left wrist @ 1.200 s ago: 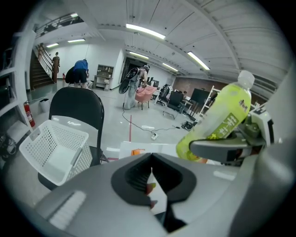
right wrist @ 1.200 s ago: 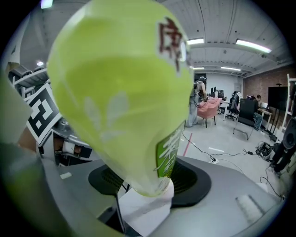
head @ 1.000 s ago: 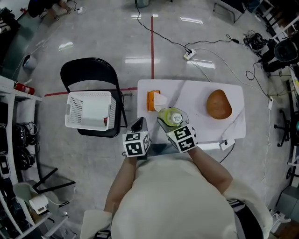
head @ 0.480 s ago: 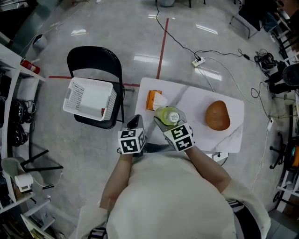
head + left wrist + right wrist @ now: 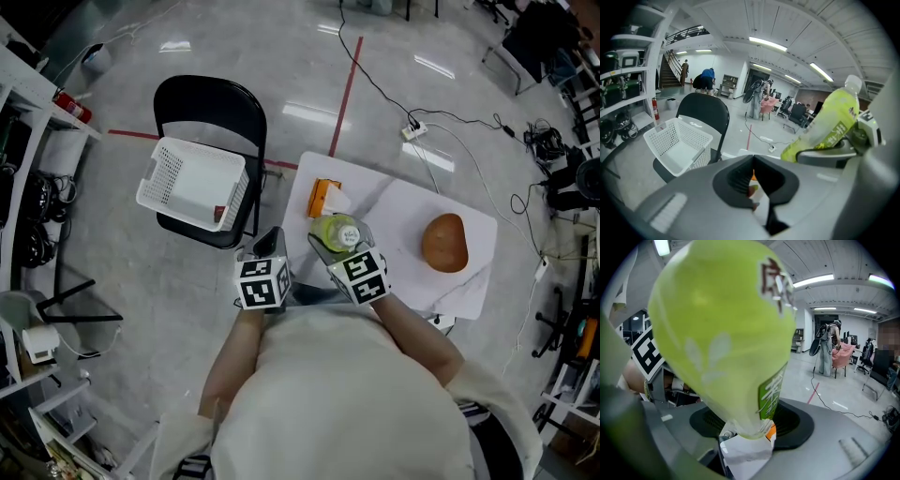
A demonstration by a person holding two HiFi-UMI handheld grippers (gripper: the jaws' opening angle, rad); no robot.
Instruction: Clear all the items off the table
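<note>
My right gripper (image 5: 339, 236) is shut on a green drink bottle (image 5: 339, 232), held above the near left part of the white table (image 5: 394, 216). In the right gripper view the bottle (image 5: 722, 333) fills most of the picture between the jaws. An orange and white packet (image 5: 323, 199) lies at the table's left end, just beyond the bottle. A brown rounded lump (image 5: 444, 242) rests toward the table's right end. My left gripper (image 5: 270, 244) is shut and empty, off the table's left edge, beside the right one. From the left gripper view the bottle (image 5: 825, 124) shows at the right.
A white plastic basket (image 5: 192, 183) sits on a black folding chair (image 5: 211, 98) left of the table; it also shows as the basket (image 5: 679, 145) ahead of the left gripper. Cables and a power strip (image 5: 412, 127) lie on the floor beyond. Shelving (image 5: 28, 187) lines the far left.
The head view has swung round. Both grippers, with the bottle still held, have shifted a little toward the table's left end and the chair.
</note>
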